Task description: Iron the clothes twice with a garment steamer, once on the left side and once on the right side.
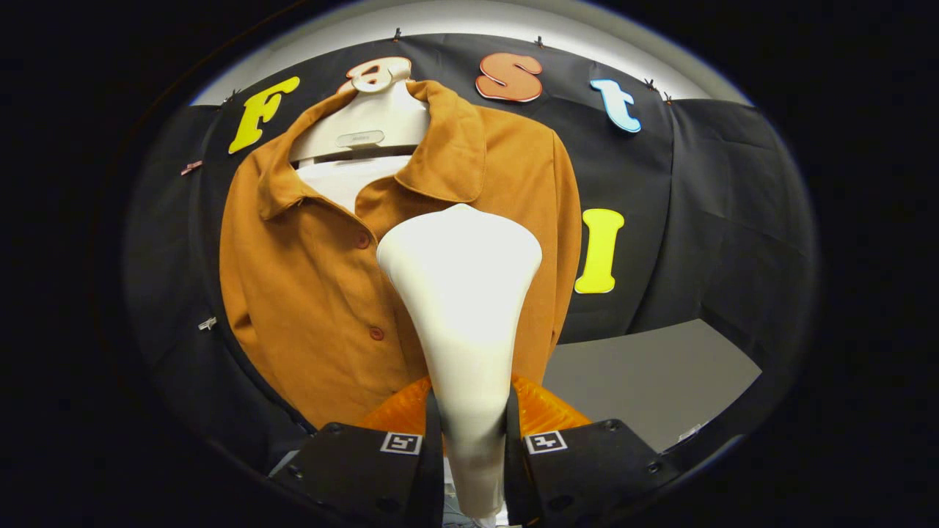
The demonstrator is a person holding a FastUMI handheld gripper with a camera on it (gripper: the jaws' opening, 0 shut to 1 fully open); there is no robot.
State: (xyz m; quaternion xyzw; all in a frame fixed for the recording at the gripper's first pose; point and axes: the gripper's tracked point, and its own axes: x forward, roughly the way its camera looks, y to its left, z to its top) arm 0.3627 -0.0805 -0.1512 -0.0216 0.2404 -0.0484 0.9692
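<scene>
Gripper [469, 440]: my fingers [433, 447] are clamped on both sides of the steamer's [462, 293] neck. Steamer: white, long axis running straight ahead from the fingers, flared head uppermost. Shirt [308, 293]: brown, buttoned, hung on a form just beyond the head, squarely ahead. The head covers the shirt below its collar [447, 147], past the button line [375, 334]. I cannot tell whether head and cloth touch.

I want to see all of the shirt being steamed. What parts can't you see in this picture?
- Orange shirt: its middle front lies behind the white garment steamer.
- Shirt hem: hidden by the fingers, shut on the steamer's handle.
- Steamer's face: turned toward the shirt, so touching or not is unclear.
</scene>
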